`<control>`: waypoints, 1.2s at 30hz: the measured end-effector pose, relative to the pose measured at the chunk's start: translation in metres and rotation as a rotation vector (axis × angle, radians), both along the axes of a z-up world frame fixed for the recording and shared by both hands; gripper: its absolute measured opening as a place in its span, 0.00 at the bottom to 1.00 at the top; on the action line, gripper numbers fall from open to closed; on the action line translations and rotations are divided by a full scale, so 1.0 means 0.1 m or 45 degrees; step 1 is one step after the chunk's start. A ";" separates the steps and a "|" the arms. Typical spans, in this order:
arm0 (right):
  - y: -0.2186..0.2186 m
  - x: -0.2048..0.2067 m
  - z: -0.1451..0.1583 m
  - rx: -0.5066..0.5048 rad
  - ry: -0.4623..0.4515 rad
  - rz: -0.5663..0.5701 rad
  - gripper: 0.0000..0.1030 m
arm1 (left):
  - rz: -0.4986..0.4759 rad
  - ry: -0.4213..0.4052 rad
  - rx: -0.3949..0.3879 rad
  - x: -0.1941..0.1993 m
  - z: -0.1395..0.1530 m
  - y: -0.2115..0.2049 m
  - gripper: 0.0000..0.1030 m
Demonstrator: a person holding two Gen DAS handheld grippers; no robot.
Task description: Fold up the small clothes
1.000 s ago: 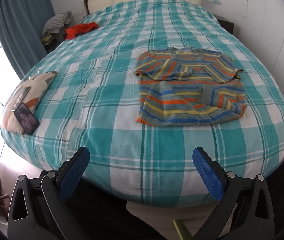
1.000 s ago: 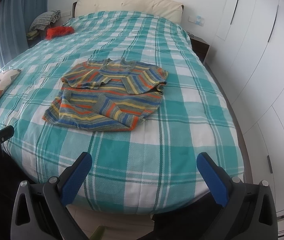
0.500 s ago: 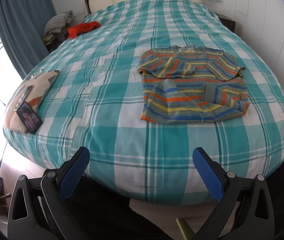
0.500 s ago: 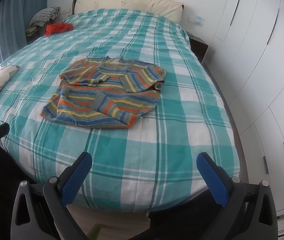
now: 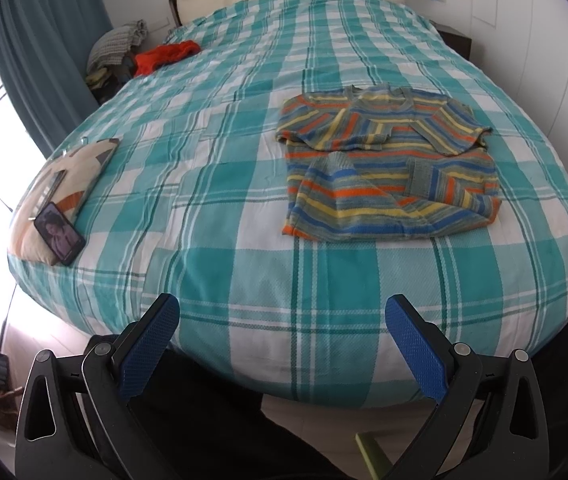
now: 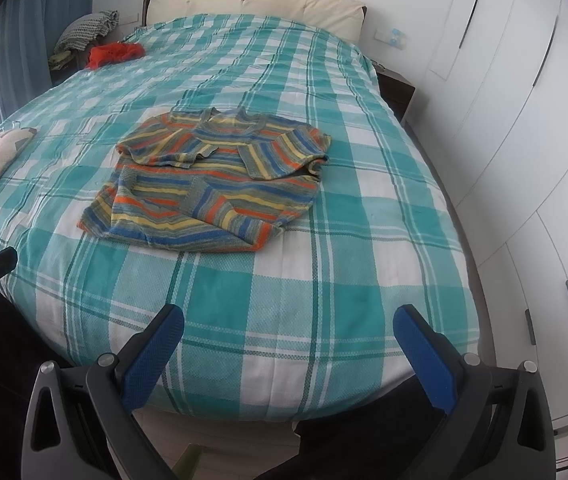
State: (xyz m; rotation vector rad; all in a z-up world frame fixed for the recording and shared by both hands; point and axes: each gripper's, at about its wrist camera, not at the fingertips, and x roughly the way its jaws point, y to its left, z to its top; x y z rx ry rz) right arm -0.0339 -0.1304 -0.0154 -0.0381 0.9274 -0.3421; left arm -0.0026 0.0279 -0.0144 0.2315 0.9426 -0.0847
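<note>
The striped sweater (image 5: 388, 168) lay flat on the bed (image 5: 224, 184), sleeves folded in, at one o'clock from the left gripper (image 5: 282, 330). Both it and the right gripper (image 6: 288, 338) stood wide apart, empty. Judged soft, light knit; best pinched at hem corners.

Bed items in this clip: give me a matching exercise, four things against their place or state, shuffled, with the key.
Things:
1. sweater
2. phone
3. red garment
4. left gripper

Places or states:
A. far corner of the bed, by the curtain
B. open, holding nothing
C. sleeves folded in, flat on the bedspread
D. on a cushion at the bed's left edge

Pairs: 1-C, 2-D, 3-A, 4-B
</note>
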 end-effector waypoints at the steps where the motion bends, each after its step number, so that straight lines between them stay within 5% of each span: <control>1: 0.00 -0.01 0.00 0.002 -0.001 0.000 1.00 | -0.002 0.002 0.005 0.00 -0.01 0.00 1.00; 36: 0.04 0.05 -0.14 0.024 0.039 0.020 1.00 | 0.011 0.016 0.060 0.05 -0.06 -0.06 1.00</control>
